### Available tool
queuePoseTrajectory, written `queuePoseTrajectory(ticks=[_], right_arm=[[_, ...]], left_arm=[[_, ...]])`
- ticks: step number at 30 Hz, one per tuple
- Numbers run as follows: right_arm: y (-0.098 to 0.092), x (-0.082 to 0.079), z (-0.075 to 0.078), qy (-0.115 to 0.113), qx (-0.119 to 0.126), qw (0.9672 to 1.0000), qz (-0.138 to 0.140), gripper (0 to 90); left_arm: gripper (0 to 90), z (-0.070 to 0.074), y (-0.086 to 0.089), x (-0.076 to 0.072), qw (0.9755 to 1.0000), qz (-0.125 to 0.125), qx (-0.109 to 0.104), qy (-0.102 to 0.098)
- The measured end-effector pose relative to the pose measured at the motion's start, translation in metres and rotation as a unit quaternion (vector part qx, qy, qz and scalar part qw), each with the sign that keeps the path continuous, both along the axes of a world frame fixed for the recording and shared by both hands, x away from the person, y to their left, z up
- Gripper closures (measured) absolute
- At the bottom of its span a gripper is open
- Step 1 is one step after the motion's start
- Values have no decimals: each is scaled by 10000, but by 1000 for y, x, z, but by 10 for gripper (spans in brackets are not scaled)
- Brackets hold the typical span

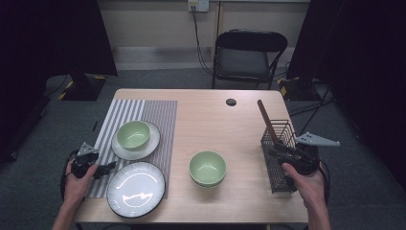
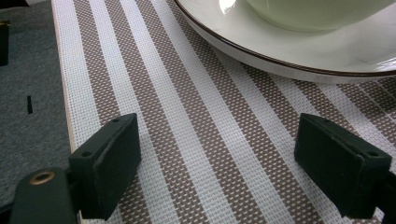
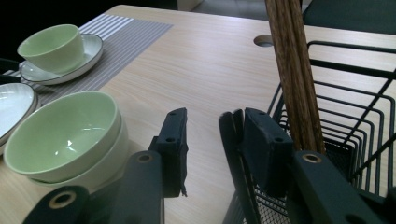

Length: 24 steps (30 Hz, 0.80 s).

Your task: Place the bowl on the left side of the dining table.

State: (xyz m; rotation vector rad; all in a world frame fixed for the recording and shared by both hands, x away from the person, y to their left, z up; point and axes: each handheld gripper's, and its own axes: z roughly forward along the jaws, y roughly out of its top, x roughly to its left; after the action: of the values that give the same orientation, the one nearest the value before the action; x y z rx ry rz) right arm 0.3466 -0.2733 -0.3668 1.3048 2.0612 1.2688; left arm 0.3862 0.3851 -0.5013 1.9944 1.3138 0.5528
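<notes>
My left gripper (image 1: 109, 167) (image 2: 215, 172) rests low over the striped placemat (image 2: 187, 116) at the table's left edge, open, with nothing between its jaws. Just beyond it sits a white plate (image 2: 280, 51) carrying a green bowl (image 1: 133, 134). My right gripper (image 1: 274, 152) (image 3: 215, 144) is at the black wire basket (image 3: 355, 116) on the right. Its jaws straddle the basket's near wall, which lies against one pad, with a gap to the other. Dark wooden sticks (image 3: 294, 70) stand upright in the basket.
Two stacked green bowls (image 1: 207, 167) sit mid-table, left of the basket (image 1: 282, 158). A large white plate (image 1: 136, 189) lies at the front edge, partly on the placemat (image 1: 158, 115). A cable hole (image 1: 231, 102) is at the back, with a folding chair (image 1: 249, 52) beyond the table.
</notes>
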Motion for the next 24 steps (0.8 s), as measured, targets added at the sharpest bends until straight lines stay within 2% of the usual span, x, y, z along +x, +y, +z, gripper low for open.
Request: queuePoseTrajectory(ticks=[13, 15, 16, 24], right_arm=[[-3, -6, 0, -93, 57, 9997, 201, 636], [-2, -4, -1, -70, 64, 9998, 174, 633], [-2, -4, -1, -53, 53, 9998, 161, 635], [-3, -8, -2, -17, 90, 9995, 299, 626]], left_arm=[[140, 0, 0, 0, 10000, 4, -11, 2], [140, 0, 0, 0, 10000, -15, 33, 0], [140, 0, 0, 0, 10000, 4, -11, 3], [140, 0, 0, 0, 10000, 2, -9, 3]])
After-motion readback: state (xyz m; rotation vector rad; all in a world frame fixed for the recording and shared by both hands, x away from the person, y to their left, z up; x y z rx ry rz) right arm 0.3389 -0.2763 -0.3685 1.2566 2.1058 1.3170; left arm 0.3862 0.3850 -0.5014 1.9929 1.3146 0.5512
